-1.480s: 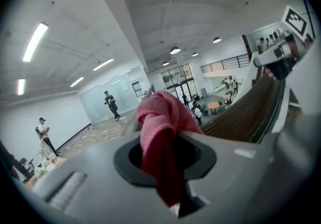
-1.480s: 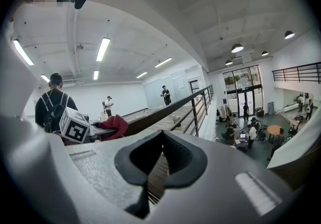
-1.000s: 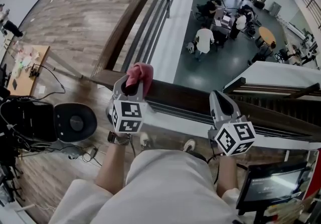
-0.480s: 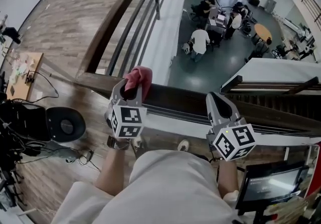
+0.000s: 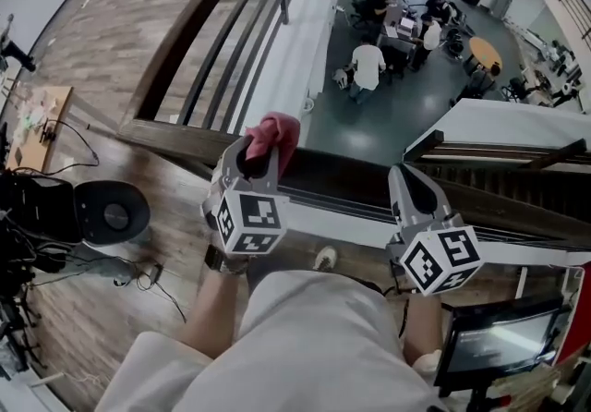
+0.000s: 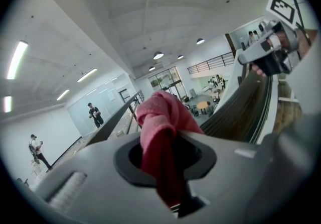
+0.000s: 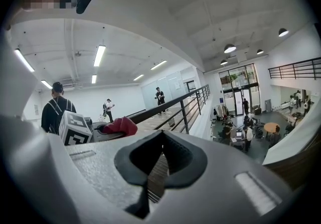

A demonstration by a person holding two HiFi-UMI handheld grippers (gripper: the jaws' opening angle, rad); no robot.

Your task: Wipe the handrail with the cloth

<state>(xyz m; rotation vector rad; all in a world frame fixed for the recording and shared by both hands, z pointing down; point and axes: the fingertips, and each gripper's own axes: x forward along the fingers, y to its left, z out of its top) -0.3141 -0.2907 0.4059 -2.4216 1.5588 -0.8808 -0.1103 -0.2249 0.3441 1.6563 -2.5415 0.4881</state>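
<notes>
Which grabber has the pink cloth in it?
The left gripper: the pink cloth sticks up from its shut jaws. The right gripper is shut on nothing.

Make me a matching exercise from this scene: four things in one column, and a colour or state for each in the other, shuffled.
Things:
1. cloth
2. left gripper
3. right gripper
4. handrail

Colour or state:
A. dark brown wood
B. empty, jaws together
C. pink
D. shut on the cloth

Pairs: 1-C, 2-D, 3-B, 4-A
</notes>
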